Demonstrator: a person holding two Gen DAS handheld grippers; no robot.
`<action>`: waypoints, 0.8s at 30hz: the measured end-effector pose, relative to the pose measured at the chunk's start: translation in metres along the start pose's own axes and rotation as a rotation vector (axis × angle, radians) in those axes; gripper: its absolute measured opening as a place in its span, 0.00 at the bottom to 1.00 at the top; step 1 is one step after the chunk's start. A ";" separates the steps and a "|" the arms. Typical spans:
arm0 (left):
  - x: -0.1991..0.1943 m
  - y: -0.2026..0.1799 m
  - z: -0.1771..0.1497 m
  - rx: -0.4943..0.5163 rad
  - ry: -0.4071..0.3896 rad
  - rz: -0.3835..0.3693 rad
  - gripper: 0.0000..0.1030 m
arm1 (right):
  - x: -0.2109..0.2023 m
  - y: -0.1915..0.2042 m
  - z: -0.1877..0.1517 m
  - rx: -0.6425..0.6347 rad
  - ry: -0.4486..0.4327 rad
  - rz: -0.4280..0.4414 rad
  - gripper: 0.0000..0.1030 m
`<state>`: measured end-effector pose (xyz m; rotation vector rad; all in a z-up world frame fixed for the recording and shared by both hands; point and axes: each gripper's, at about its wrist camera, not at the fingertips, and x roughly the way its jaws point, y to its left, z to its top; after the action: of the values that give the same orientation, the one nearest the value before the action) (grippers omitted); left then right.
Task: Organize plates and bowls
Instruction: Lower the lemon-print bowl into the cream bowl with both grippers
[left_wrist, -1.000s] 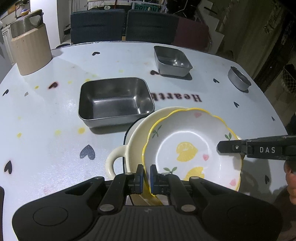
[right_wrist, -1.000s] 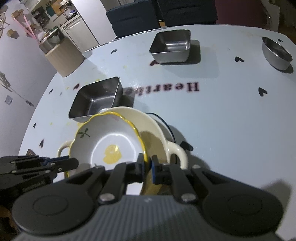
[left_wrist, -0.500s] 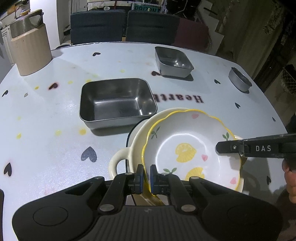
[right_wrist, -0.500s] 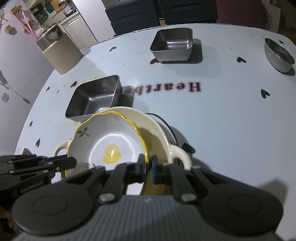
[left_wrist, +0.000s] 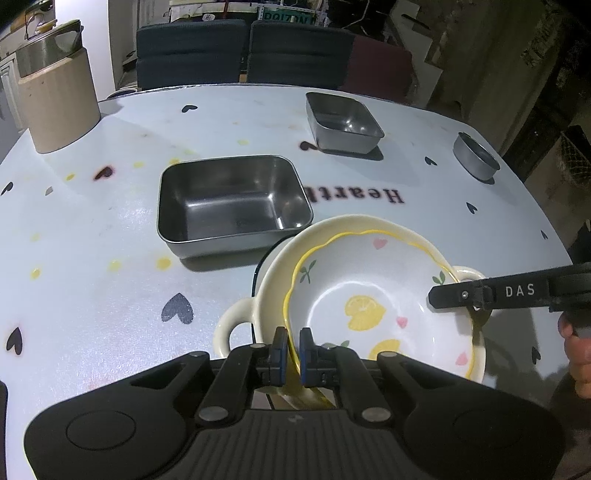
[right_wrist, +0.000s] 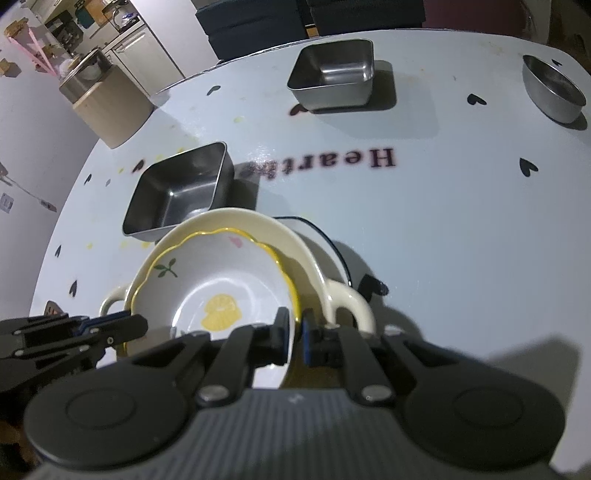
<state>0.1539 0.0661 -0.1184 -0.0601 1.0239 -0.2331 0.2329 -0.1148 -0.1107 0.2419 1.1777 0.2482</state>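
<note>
A white lemon-print bowl (left_wrist: 369, 306) with a wavy yellow rim sits nested inside a cream two-handled bowl (left_wrist: 332, 227). The cream bowl rests on a dark-rimmed plate (left_wrist: 255, 277) that is mostly hidden. My left gripper (left_wrist: 292, 334) is shut on the lemon bowl's near-left rim. My right gripper (right_wrist: 295, 317) is shut on the opposite rim of the lemon bowl (right_wrist: 221, 288). The right gripper's fingers (left_wrist: 461, 295) reach in from the right in the left wrist view. In the right wrist view the left gripper's fingers (right_wrist: 122, 326) show at the lower left.
A large steel rectangular tray (left_wrist: 229, 203) stands just behind the stack. A smaller steel tray (left_wrist: 343, 122) and a round steel bowl (left_wrist: 474, 155) sit farther back and to the right. A beige canister (left_wrist: 55, 96) stands far left. Chairs (left_wrist: 240, 51) line the far table edge.
The lemon bowl has come down from a tilted, offset position and settled level inside the cream bowl's rim. Both grippers have kept their hold on it.
</note>
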 end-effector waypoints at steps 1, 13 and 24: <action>0.000 0.000 0.000 0.001 -0.001 -0.003 0.06 | 0.000 0.000 0.000 0.004 0.001 0.000 0.10; 0.000 0.001 0.001 -0.001 0.020 -0.010 0.11 | -0.004 -0.001 -0.003 -0.025 0.010 0.032 0.26; -0.011 0.000 0.003 -0.009 0.019 -0.016 0.11 | -0.019 -0.006 -0.006 -0.047 -0.008 0.073 0.28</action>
<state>0.1504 0.0684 -0.1077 -0.0741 1.0435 -0.2444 0.2207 -0.1260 -0.0980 0.2449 1.1548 0.3386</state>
